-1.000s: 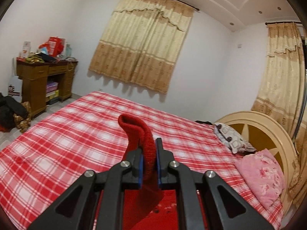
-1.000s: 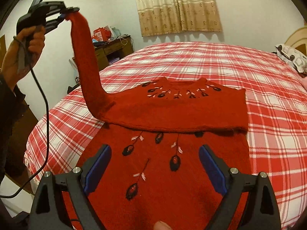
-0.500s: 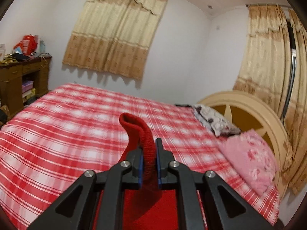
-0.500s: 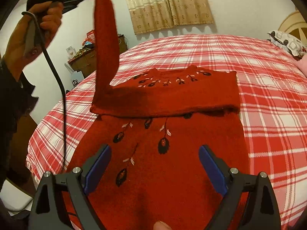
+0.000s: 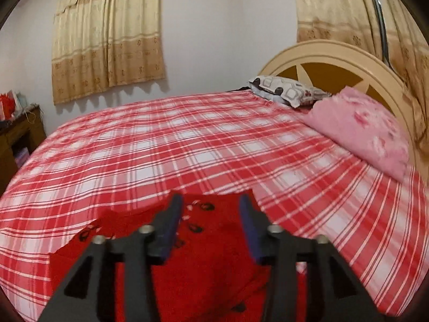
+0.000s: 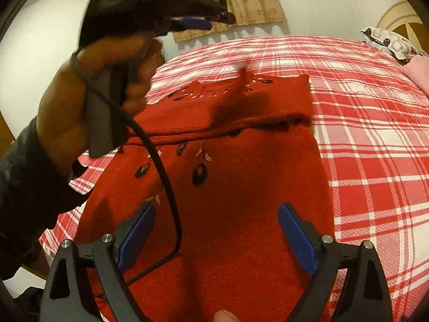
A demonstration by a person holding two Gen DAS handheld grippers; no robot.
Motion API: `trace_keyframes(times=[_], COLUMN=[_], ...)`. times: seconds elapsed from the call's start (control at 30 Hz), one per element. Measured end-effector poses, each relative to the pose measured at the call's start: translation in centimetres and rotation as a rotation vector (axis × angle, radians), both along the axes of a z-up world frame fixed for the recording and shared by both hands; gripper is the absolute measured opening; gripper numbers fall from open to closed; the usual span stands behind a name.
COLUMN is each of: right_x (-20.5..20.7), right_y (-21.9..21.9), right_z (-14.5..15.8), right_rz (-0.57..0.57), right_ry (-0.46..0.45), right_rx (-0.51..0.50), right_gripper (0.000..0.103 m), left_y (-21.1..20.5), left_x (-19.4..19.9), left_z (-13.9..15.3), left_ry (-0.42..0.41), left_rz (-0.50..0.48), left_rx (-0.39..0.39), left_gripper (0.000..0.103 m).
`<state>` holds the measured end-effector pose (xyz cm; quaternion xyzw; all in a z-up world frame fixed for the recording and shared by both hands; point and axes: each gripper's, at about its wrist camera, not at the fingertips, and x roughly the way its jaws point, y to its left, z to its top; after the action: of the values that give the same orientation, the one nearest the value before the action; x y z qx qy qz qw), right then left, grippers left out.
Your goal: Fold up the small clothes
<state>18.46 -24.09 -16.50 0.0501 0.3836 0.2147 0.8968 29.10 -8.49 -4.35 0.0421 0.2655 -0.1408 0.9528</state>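
A small red knitted sweater [image 6: 241, 187] with dark leaf embroidery lies on the red plaid bed [image 6: 375, 134]. Its top part is folded over the body, and the sleeve [image 6: 245, 76] drops blurred onto that fold. The sweater also shows under the left gripper in the left wrist view [image 5: 211, 268]. My left gripper [image 5: 211, 220] is open and empty above the sweater; it shows held high in the right wrist view [image 6: 214, 20]. My right gripper [image 6: 217, 222] is open and empty over the sweater's lower body.
The plaid bed sheet [image 5: 187, 147] stretches ahead to a patterned pillow [image 5: 287, 91], a pink pillow [image 5: 359, 128] and a round headboard [image 5: 335, 59]. A wooden desk [image 5: 18, 134] stands at the left wall. The left gripper's cable [image 6: 166, 177] hangs across the sweater.
The left gripper has opened and let go of the red sleeve, which falls onto the folded sweater. The left gripper has swung right over the sweater. The right gripper stays open.
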Motion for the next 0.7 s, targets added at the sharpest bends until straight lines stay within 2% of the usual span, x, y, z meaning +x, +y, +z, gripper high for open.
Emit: trace_keyframes(times=[0.07, 0.13, 0.27, 0.37, 0.5, 0.7], right_x=[0.1, 0.1, -0.5, -0.9, -0.8, -1.1], right_y=[-0.1, -0.2, -0.4, 0.2, 0.9, 2.3], right_z=[-0.2, -0.5, -0.2, 0.4, 0.3, 2.0], right_rz=[-0.001, -0.002, 0.026, 0.039, 0.046, 0.067], right_ry=[0.003, 0.006, -0.002, -0.04, -0.036, -0.06], right_rx=[0.007, 0.005, 0.03, 0.004, -0.005, -0.038], right_gripper=[0.093, 0.093, 0.093, 0.093, 0.093, 0.093], left_y=[1.3, 2.8, 7.4, 12.0, 15.7, 16.6], left_x=[-1.4, -2.5, -5.0, -7.1, -8.6, -7.8], left_z=[0.0, -0.4, -3.2, -6.1, -8.2, -8.9], left_ry=[-0.012, -0.018, 0.008, 0.08, 0.158, 0.174], left_rz=[0.013, 0.031, 0.13, 0.229, 0.299, 0.35], left_rx=[0.026, 0.041, 0.143, 0.179, 0.14, 0.075], left_gripper=[0.076, 0.08, 0.084, 0.084, 0.084, 0.086])
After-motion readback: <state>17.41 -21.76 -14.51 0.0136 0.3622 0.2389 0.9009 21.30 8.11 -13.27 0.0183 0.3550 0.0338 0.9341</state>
